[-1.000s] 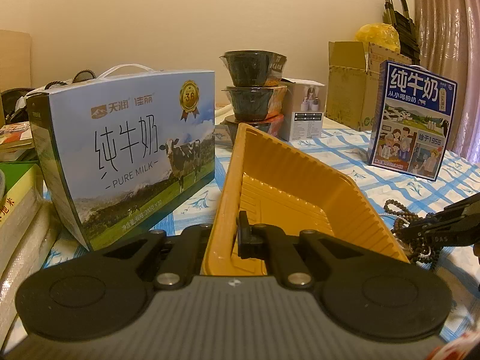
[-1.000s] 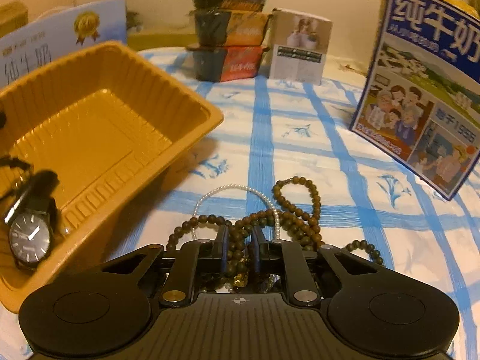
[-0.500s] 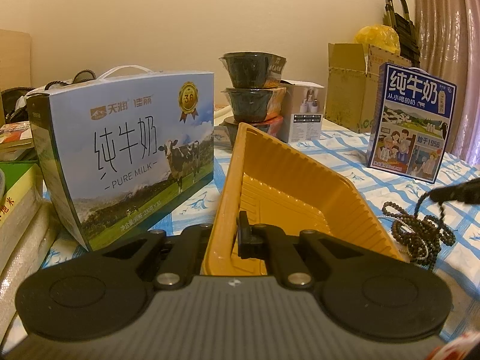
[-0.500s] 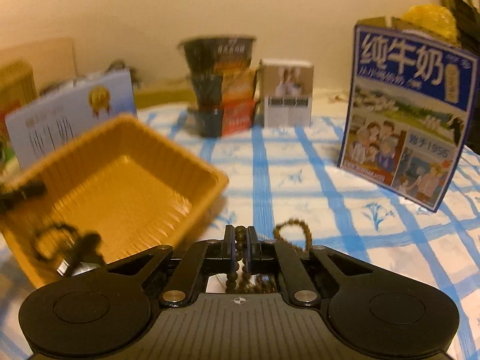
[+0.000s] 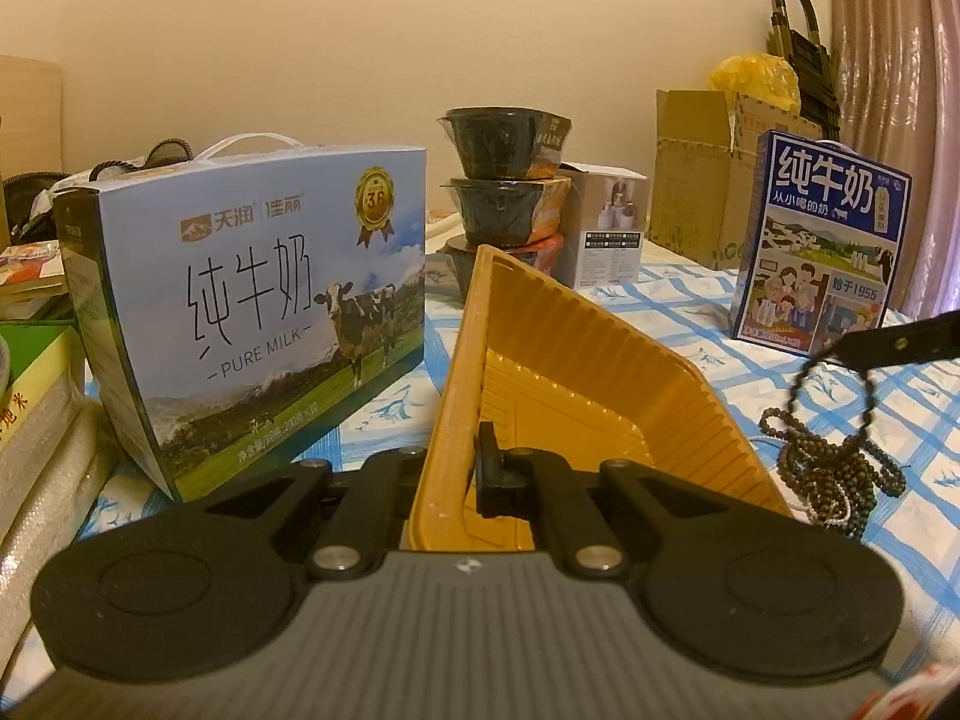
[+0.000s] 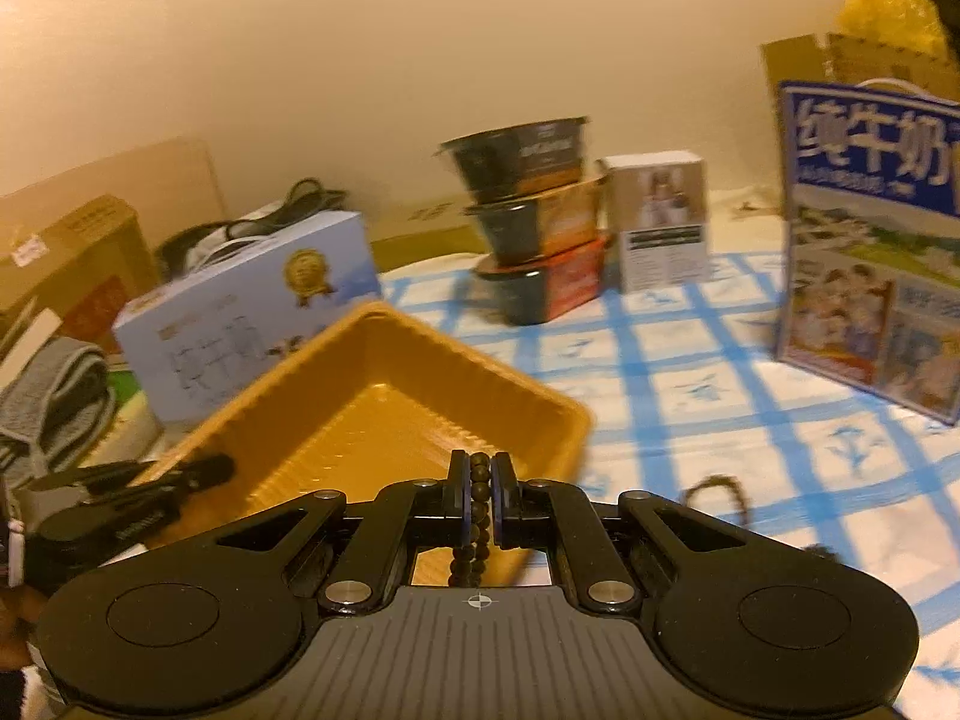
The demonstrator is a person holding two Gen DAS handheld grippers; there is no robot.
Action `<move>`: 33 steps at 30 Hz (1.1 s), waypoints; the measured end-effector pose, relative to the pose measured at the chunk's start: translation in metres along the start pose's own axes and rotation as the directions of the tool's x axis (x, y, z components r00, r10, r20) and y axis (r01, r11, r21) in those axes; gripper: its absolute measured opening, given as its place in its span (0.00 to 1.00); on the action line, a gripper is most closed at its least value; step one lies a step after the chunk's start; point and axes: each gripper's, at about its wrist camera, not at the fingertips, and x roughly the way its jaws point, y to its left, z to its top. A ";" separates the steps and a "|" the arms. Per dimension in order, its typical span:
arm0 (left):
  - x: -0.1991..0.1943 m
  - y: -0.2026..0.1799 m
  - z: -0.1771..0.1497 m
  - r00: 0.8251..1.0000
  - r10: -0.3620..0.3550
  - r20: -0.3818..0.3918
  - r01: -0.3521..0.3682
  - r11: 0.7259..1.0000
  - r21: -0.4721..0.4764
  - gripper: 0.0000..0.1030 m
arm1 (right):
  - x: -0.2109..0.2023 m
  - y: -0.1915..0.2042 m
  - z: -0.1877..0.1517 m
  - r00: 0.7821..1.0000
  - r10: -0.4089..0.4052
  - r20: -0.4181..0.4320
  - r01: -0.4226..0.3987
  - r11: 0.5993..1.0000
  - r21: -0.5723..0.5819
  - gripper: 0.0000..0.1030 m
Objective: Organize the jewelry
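My right gripper (image 6: 478,495) pinches the beads (image 6: 479,498) between nearly closed fingers — the strand hangs to the counter (image 5: 690,324) beside the tray (image 5: 576,348). My left gripper (image 5: 456,468) clamps the tray's rim.

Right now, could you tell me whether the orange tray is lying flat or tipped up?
Tipped up. The left claw clamps the orange tray's near wall, and the far end rises above the checked tablecloth.
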 end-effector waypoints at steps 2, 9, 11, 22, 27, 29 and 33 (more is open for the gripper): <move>0.000 0.000 0.000 1.000 0.000 -0.001 0.000 1.000 0.000 0.05 | 0.010 0.009 -0.002 1.000 0.019 -0.013 -0.019 1.000 0.000 0.06; 0.000 -0.001 0.000 1.000 0.001 -0.001 -0.001 1.000 -0.002 0.05 | 0.038 0.035 -0.013 0.999 0.040 -0.010 -0.040 0.999 0.002 0.06; -0.001 -0.001 0.000 1.000 0.002 -0.002 -0.002 1.000 -0.004 0.05 | 0.042 0.039 -0.015 0.999 0.052 -0.008 -0.052 0.999 0.017 0.06; -0.002 0.001 -0.002 1.000 0.006 -0.006 -0.006 1.000 -0.008 0.05 | 0.014 0.032 -0.030 0.999 0.033 -0.009 -0.033 0.999 0.037 0.41; -0.002 0.001 -0.002 1.000 0.007 -0.006 -0.007 1.000 -0.011 0.05 | -0.010 0.007 -0.052 0.997 -0.060 -0.059 0.064 0.995 0.075 0.41; -0.002 0.001 -0.003 1.000 0.009 -0.006 -0.009 1.000 -0.013 0.05 | -0.019 -0.006 -0.061 0.991 -0.104 -0.080 0.111 0.989 0.100 0.41; -0.002 0.002 -0.004 1.000 0.012 -0.008 -0.013 1.000 -0.016 0.05 | -0.035 -0.029 -0.077 0.972 -0.198 -0.128 0.215 0.968 0.132 0.41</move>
